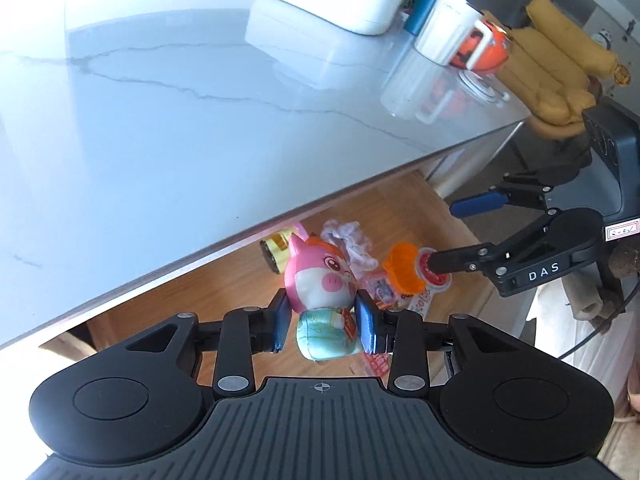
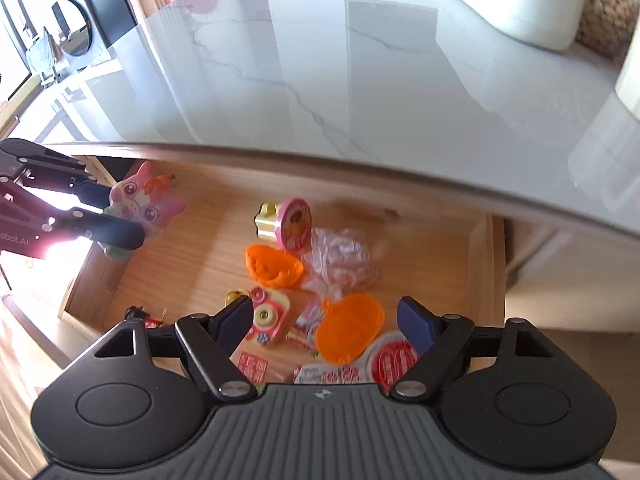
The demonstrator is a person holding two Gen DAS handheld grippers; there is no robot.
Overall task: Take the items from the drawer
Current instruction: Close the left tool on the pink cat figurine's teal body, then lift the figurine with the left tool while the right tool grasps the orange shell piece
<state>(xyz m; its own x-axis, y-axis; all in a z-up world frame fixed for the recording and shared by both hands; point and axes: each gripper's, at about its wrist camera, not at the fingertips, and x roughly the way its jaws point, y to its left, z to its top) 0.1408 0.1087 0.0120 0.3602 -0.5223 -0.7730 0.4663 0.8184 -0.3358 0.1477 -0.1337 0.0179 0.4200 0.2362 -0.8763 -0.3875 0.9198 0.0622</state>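
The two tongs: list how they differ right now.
Left tongs are clamped on the pink plush toy; right tongs hold nothing.
Left tongs stand narrow around the toy; right tongs gape wide.
Left tongs carry their toy clear of the drawer floor; right tongs hover over the orange mould lying in it.
Both have blue pads on black linkages.

Open wooden drawer [image 2: 480, 264]: marble countertop [image 2: 360, 92] overhangs its rear, blocking entry from above there | drawer's middle crowded with orange moulds [image 2: 274, 266], crinkled plastic bag [image 2: 340, 260], toy camera [image 2: 266, 316] | bare floor along drawer's right wall | left side taken by plush toy [image 2: 146, 200].
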